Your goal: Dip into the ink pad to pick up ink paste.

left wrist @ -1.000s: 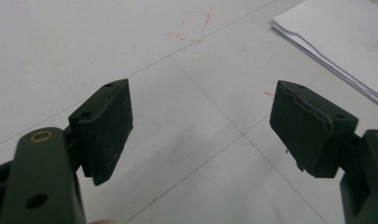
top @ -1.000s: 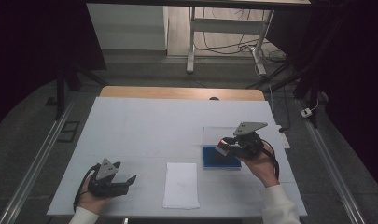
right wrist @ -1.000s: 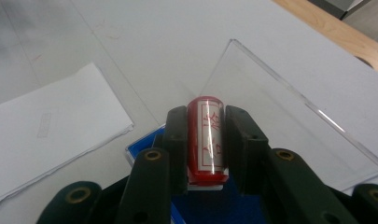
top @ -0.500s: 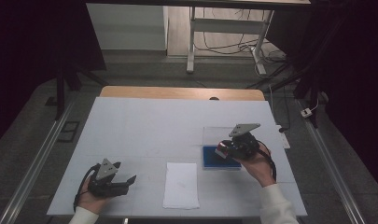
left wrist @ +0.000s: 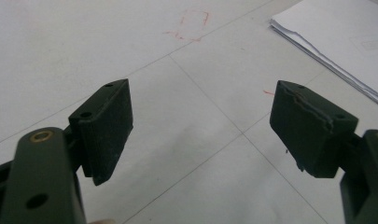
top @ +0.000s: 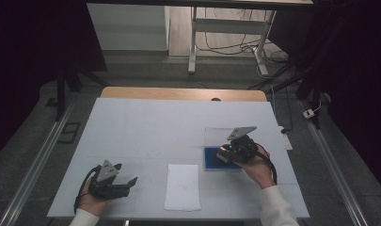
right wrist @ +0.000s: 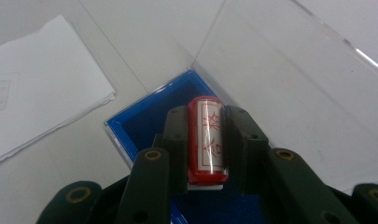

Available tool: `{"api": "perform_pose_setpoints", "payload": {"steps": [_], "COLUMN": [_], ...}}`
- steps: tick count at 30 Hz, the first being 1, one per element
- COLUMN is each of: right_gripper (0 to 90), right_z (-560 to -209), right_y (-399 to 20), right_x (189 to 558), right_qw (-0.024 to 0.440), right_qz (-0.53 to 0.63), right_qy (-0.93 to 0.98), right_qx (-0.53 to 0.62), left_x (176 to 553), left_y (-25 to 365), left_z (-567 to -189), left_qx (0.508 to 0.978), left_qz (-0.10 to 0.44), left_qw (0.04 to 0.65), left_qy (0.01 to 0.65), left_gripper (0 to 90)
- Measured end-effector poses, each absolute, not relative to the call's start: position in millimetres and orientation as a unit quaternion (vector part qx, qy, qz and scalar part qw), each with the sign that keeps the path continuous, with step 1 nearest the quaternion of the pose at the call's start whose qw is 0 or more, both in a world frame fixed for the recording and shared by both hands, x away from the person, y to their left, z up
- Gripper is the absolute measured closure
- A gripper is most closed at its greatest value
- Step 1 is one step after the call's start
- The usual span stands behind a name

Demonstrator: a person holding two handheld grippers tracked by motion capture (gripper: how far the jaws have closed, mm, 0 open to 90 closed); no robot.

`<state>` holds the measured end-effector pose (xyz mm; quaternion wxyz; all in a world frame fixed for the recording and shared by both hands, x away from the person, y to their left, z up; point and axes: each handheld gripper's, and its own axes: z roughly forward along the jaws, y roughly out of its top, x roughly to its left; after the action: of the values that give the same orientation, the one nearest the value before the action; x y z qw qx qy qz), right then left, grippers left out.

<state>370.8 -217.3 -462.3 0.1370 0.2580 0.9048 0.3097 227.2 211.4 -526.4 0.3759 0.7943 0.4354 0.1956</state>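
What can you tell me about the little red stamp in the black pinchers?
The small red cylinder stamp looks like glossy plastic, with a pale label bearing red characters. It lies lengthwise between the right gripper's black jaws, which press its sides. It hangs over the blue ink pad box, whose clear lid lies open.

Count, table top:
- grippers: 2, one per hand, left gripper (top: 114, 181) w/ jaws apart, right gripper (top: 235, 150) clamped on the seal.
- red seal stamp (right wrist: 205, 140): 1 (cylinder, red characters on a pale label).
- blue tray (right wrist: 144, 119): 1, w/ 1 clear lid (right wrist: 289, 88) hinged open behind it.
- paper stack (top: 182, 186): 1; sheet no. can't be told (edges show several layers in left gripper view).
- hands in frame: 2.
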Motion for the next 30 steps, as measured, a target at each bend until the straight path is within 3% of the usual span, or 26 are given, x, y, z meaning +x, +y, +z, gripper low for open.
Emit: {"api": "perform_pose_setpoints", "payload": {"steps": [30], "right_gripper": [70.7], "right_z": [-468.7], "right_y": [-216.1], "right_x": [370.3], "right_qw": [0.143], "right_qz": [0.292], "right_qy": [0.909], "right_qx": [0.259], "left_x": [227.1], "left_y": [210.4], "left_z": [-527.4], "left_qx": [0.798], "left_qz": [0.199], "left_qw": [0.37], "left_qy": [0.432], "left_gripper": [21.7]}}
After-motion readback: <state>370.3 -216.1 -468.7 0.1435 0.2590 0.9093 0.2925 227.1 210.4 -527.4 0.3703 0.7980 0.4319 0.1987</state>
